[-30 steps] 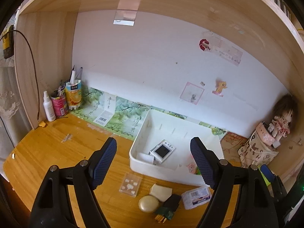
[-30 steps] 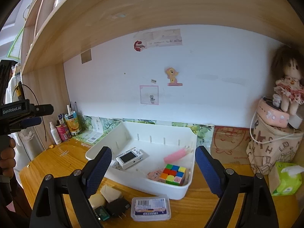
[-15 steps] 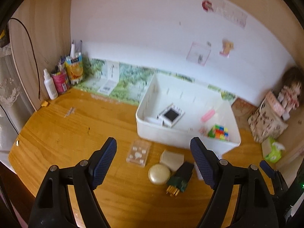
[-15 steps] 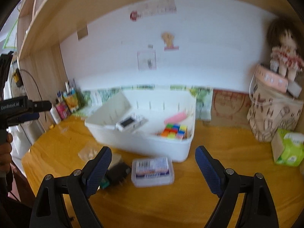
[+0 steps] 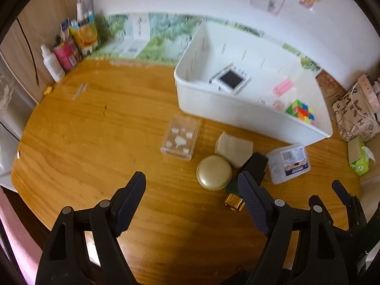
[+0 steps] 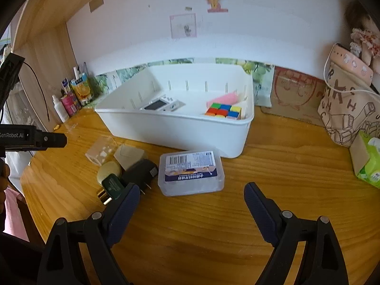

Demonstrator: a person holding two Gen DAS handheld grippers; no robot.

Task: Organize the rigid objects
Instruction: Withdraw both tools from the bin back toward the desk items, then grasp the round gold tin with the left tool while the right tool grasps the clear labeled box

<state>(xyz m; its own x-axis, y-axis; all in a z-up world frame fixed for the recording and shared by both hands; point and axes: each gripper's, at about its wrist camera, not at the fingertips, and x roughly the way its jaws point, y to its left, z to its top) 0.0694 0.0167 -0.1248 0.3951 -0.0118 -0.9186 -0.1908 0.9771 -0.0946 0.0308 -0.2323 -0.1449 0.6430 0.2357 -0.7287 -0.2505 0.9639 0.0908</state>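
labelled box [image 6: 191, 171] lies beside bin [image 6: 175, 130]

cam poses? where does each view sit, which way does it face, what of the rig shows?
Left wrist: on the left claw, tilted down at the desk; its own open fingers show, the gold tin between them.
Right wrist: on the right claw, looking forward and down at the card box; its own open fingers show, part of the left rig at left.
Both see the bin and cube.
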